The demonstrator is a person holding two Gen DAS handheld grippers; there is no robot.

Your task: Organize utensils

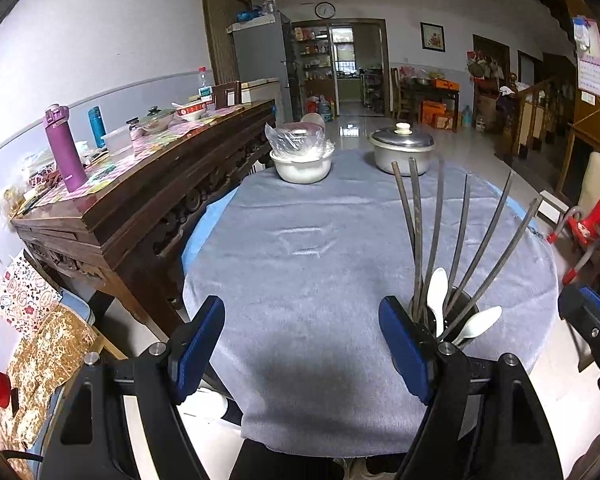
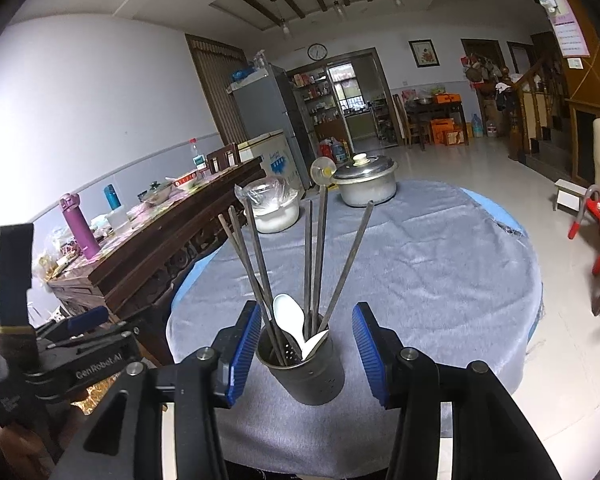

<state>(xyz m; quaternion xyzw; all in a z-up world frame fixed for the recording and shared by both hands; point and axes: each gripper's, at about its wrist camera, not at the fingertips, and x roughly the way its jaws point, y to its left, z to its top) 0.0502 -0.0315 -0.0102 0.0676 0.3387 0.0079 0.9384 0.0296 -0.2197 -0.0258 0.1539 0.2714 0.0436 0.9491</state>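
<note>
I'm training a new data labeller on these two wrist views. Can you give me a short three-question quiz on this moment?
1. True or false: the right gripper is clamped on the utensil holder.
2. Which lies in the holder besides the chopsticks? A) forks B) white spoons C) knives
3. Fill in: the lidded metal pot stands at the ____ edge of the table.

Key: 1 false, its fingers straddle the holder, open; 2 B; 3 far. The left gripper is also open, holding nothing.

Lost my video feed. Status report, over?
Left gripper open, empty. Right gripper open, straddling utensil holder. Chopsticks, spoons inside. Nothing blocking.
</note>
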